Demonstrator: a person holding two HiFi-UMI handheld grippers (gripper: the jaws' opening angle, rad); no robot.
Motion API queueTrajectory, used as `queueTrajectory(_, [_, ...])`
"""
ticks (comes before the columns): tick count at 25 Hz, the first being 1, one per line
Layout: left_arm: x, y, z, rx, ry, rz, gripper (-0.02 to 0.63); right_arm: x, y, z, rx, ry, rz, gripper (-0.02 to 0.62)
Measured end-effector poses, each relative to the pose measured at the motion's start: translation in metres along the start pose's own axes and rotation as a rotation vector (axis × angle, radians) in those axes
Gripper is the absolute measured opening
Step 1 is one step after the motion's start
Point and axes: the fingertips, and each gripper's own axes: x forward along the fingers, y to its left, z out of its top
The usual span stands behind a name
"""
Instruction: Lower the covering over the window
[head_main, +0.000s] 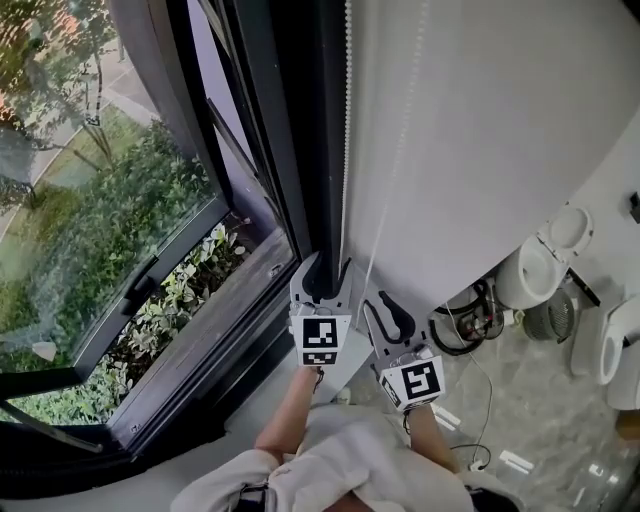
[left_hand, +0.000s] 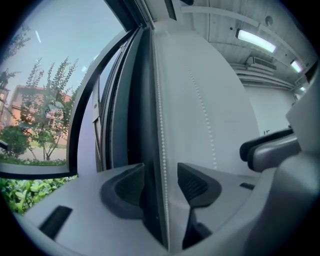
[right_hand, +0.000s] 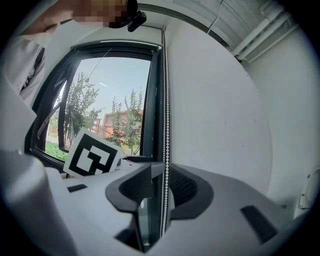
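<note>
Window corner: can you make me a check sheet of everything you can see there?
Surface: grey window sill below the glass.
Job's things: bead chain hangs beside the dark window frame; no covering seen over the glass.
Clutter: white toilet-like fixtures on the marble floor.
Grippers: left gripper open, chain between its jaws but not squeezed; right gripper shut on the chain.
Cables: black coiled cable on the floor.
Surroundings: white wall; leafy plants outside.
</note>
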Motion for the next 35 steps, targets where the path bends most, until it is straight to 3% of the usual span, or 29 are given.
queueTrajectory(9, [0.020,0.011,-0.012,0.017,0.052,0.087,0.229,-0.001,-0.006,-0.003,0.003,0.008,-0.023,0.107])
queueTrajectory(11, [0.019,0.015,-0.013,0.023,0.055,0.113,0.204,-0.002,-0.007,-0.003,0.003,0.008,-0.031,0.107])
queueTrajectory(13, [0.017,0.018,-0.017,0.028,0.060,0.129,0.131,-0.003,-0.008,-0.003,0.003,0.007,-0.037,0.107])
queueTrajectory(21, [0.007,0.009,-0.015,-0.022,0.050,0.008,0.017,-0.001,-0.006,0.007,-0.007,-0.017,-0.009,0.107])
queueTrajectory(27, [-0.016,-0.013,-0.022,-0.040,0.065,-0.054,0.015,0.002,0.003,0.028,-0.027,-0.062,0.066,0.107])
queueTrajectory(35, [-0.034,-0.048,-0.028,-0.046,0.078,-0.061,0.015,-0.003,0.002,0.061,-0.028,-0.145,0.176,0.107])
